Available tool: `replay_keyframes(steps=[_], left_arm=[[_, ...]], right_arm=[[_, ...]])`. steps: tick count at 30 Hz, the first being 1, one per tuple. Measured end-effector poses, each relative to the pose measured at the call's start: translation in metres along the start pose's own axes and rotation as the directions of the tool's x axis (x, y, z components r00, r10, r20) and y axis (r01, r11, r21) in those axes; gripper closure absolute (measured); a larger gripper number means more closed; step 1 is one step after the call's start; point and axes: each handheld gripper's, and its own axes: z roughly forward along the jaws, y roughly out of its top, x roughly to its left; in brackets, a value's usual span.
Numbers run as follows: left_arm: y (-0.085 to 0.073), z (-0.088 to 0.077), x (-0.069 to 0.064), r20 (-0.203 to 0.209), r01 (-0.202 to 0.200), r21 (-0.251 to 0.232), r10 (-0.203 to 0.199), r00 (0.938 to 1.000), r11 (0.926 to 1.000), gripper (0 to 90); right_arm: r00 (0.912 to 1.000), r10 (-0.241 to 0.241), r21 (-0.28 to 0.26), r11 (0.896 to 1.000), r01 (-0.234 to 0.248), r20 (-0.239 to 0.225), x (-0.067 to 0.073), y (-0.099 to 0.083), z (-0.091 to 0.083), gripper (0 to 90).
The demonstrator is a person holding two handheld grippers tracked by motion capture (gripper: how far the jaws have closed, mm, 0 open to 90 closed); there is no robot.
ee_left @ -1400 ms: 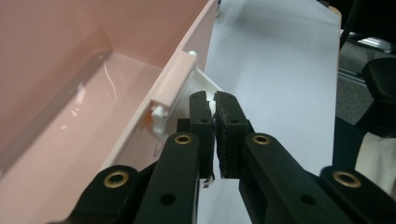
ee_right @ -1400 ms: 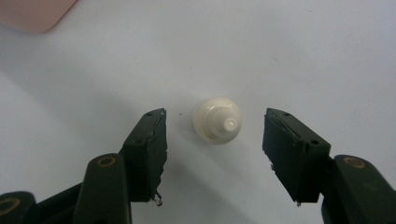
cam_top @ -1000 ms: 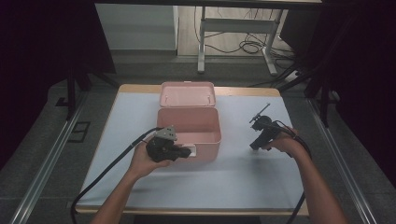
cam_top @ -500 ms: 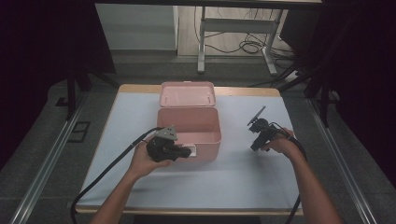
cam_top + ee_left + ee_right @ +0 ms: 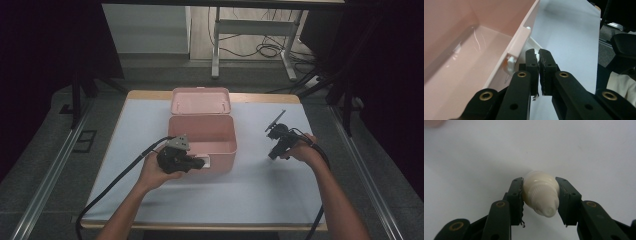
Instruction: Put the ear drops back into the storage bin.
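An open pink box [image 5: 220,156] stands mid-table with its lid [image 5: 200,101] thrown back. My left gripper [image 5: 200,162] lies against its front wall, jaws shut on the white latch tab [image 5: 534,43] below the rim [image 5: 520,41]. To the right, my right gripper [image 5: 272,155] points down at the table. Its jaws have just been closing, and the pads [image 5: 517,195] now press on both sides of a small white bottle [image 5: 540,193] with a ribbed cap that lies on the white sheet. The inside of the box [image 5: 461,65] looks bare.
A white sheet [image 5: 260,190] covers the wooden table. Black cables [image 5: 115,185] trail from both grippers toward the near edge. Beyond the table's far edge stand a metal frame [image 5: 250,30] and loose cords on the floor.
The right hand has edged a little to the left and its gripper has tipped further down onto the table. The left hand and the box have not moved.
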Motion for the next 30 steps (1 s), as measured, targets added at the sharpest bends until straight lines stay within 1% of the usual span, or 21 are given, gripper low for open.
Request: replay_keyframes(steps=[1,2,3,7,8,9,10,13,20,27,28,30], left_arm=[[0.0,0.0,0.0,0.0,0.0,0.0,0.0,1.0,1.0,86.8],[0.0,0.0,0.0,0.0,0.0,0.0,0.0,1.0,1.0,86.8],[0.0,0.0,0.0,0.0,0.0,0.0,0.0,1.0,1.0,86.8],[0.0,0.0,0.0,-0.001,0.0,0.002,0.0,1.0,1.0,86.8],[0.0,0.0,0.0,-0.001,0.0,0.005,0.0,1.0,1.0,86.8],[0.0,0.0,0.0,-0.001,-0.001,0.005,0.001,1.0,1.0,86.8],[0.0,0.0,0.0,-0.001,-0.001,0.005,0.001,1.0,1.0,86.9],[0.0,0.0,0.0,-0.001,-0.001,0.005,0.001,1.0,1.0,86.8],[0.0,0.0,0.0,0.002,0.0,0.005,0.0,1.0,1.0,86.8],[0.0,0.0,0.0,0.002,0.002,0.005,-0.002,1.0,1.0,86.8],[0.0,0.0,0.0,0.002,0.002,0.005,-0.002,1.0,1.0,86.8],[0.0,0.0,0.0,0.002,0.001,0.006,-0.001,1.0,1.0,86.8]], right_arm=[[1.0,-0.005,-0.006,1.0,0.005,-0.001,0.001,0.001,-0.004,60.1],[0.9997,-0.026,-0.029,0.999,0.026,-0.002,0.004,0.004,-0.013,60.1],[0.9997,-0.026,-0.029,0.999,0.026,-0.002,0.004,0.004,-0.013,60.1],[0.999,-0.044,-0.066,0.997,0.044,0.0,0.011,0.01,-0.033,60.1],[0.9984,-0.057,-0.087,0.995,0.057,-0.002,0.014,0.013,-0.042,60.1],[0.998,-0.063,-0.095,0.993,0.062,-0.004,0.015,0.015,-0.046,60.1],[0.998,-0.063,-0.095,0.993,0.062,-0.004,0.015,0.015,-0.046,60.1],[0.9973,-0.073,-0.113,0.991,0.072,-0.01,0.017,0.02,-0.056,60.1],[0.9956,-0.093,-0.122,0.988,0.091,-0.012,0.022,0.029,-0.068,60.1],[0.9921,-0.125,-0.155,0.98,0.122,-0.01,0.032,0.043,-0.078,60.1],[0.9916,-0.129,-0.159,0.979,0.126,-0.01,0.035,0.047,-0.08,60.1],[0.9909,-0.135,-0.159,0.978,0.132,-0.008,0.037,0.05,-0.081,60.1]])
